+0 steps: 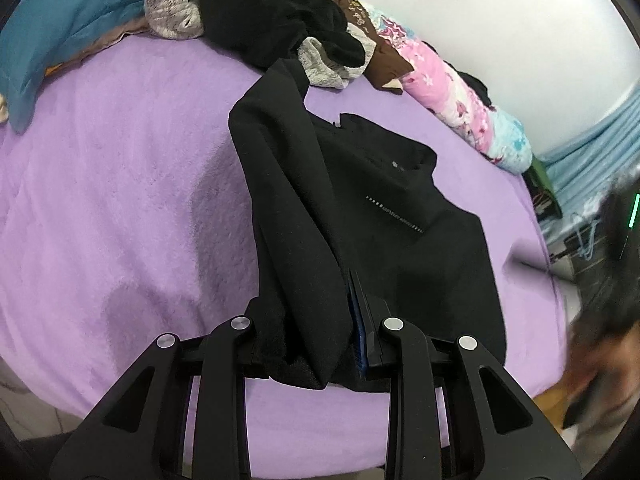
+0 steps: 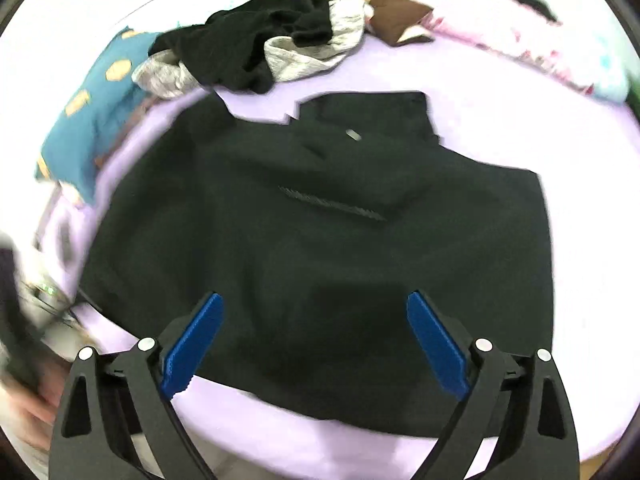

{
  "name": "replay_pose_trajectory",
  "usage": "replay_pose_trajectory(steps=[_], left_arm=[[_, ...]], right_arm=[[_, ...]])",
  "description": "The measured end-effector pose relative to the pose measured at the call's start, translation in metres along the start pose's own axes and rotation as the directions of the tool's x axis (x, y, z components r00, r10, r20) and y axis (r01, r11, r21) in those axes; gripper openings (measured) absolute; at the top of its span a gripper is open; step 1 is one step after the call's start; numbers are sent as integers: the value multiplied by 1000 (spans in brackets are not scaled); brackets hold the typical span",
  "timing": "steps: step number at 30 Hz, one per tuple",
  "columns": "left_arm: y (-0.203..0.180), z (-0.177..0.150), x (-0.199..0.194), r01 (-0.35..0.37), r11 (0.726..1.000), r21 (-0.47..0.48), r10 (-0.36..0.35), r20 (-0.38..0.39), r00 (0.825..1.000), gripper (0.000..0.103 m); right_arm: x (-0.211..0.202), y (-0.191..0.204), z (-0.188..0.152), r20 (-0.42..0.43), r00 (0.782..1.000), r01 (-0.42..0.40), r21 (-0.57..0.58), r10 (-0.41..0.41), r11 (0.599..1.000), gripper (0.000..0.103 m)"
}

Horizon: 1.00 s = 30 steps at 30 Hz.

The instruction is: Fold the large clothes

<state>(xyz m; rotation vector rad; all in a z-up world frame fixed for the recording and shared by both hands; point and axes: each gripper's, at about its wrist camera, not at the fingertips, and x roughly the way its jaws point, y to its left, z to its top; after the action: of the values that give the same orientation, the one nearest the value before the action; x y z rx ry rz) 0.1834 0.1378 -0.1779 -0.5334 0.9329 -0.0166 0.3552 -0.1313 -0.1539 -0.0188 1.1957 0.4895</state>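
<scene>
Two fisheye views show one black garment spread on a purple blanket. From the left wrist, the left gripper sits at six o'clock with its jaws narrowed onto a bunched fold of the black garment, and a sliver of blue pad shows at the right finger against the cloth. A long strip of the garment runs from the jaws toward twelve o'clock, lying over the flatter body of the garment, which spreads toward three o'clock and carries a short line of small pale dots. A heap of black and grey clothes lies at twelve o'clock, a teal pillow at ten o'clock, and a pink floral quilt at two o'clock. From the right wrist, blurred by motion, the right gripper stands wide, its blue pads well apart at six o'clock and holding nothing. The black garment fills the centre, its near hem between and beneath the pads; whether they touch it cannot be told. The clothes heap lies at twelve o'clock, the teal pillow at ten o'clock, on the purple blanket.
</scene>
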Motion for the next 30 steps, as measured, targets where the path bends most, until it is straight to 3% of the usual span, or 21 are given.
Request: replay_pose_trajectory(steps=[3,5,7,10,14,17,19,23,30], left_arm=[[-2,-1,2,-16,999,28,16,-3,1000,26],[-3,-1,3,-23,999,43,23,-6,1000,26],[-6,-3,4,-33,997,67,34,-6,999,26],[-9,-4,4,-44,994,101,45,-7,999,26],[-9,-4,4,-48,990,135,50,-10,999,26],[-11,-6,5,-55,986,156,58,-13,998,26],[-11,-6,6,-70,981,179,74,-12,997,26],[-13,-9,8,-76,977,199,80,-15,997,26],[-18,-9,9,-71,972,225,77,-17,997,26]], right_arm=[[-8,57,58,-90,996,17,-43,-21,999,96],[8,99,89,-195,980,26,-69,-39,997,96],[31,132,110,-294,953,48,-83,-70,995,96],[78,190,124,-400,892,154,-174,-213,973,96],[130,239,122,-441,823,248,-287,-358,925,96],[164,254,115,-479,760,301,-338,-439,892,96],[178,252,113,-517,727,322,-324,-452,889,96],[198,243,115,-541,690,369,-308,-481,877,96],[224,237,109,-515,606,458,-398,-606,795,96]])
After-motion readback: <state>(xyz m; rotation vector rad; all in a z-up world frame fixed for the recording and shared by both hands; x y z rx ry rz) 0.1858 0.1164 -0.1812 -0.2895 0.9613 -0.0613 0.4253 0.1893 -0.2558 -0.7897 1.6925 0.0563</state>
